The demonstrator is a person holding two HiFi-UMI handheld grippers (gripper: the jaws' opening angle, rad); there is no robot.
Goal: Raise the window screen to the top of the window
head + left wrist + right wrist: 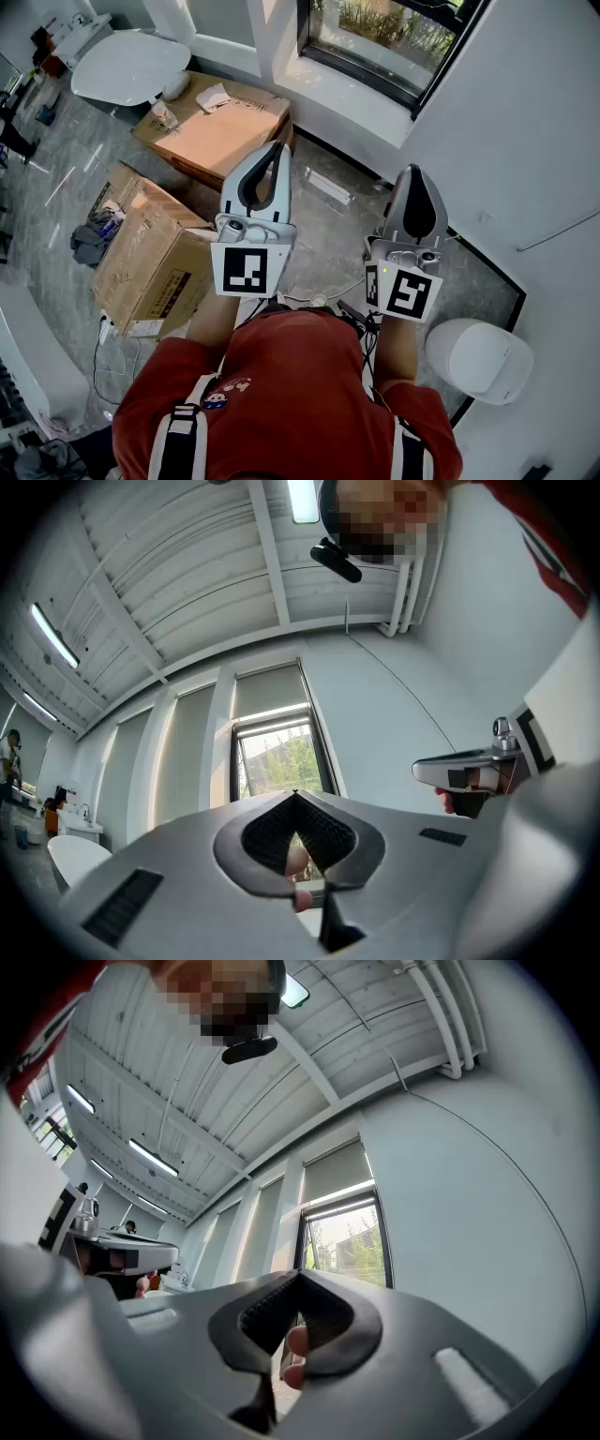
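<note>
The window (394, 36) is set in the white wall ahead, above a white sill (342, 94). In both gripper views a pale screen (270, 688) (336, 1174) covers the upper part of the window (278, 761) (349, 1237), with trees showing through the glass below it. My left gripper (275, 147) (295, 794) and right gripper (416, 172) (298, 1276) are held side by side, tilted up towards the window and well short of it. Both are shut with nothing between the jaws.
Two cardboard boxes (217, 127) (155, 255) lie on the grey floor to the left, with a white oval tub (131, 66) beyond them. A white rounded fixture (480, 356) sits by the right wall. Cables trail on the floor near my feet.
</note>
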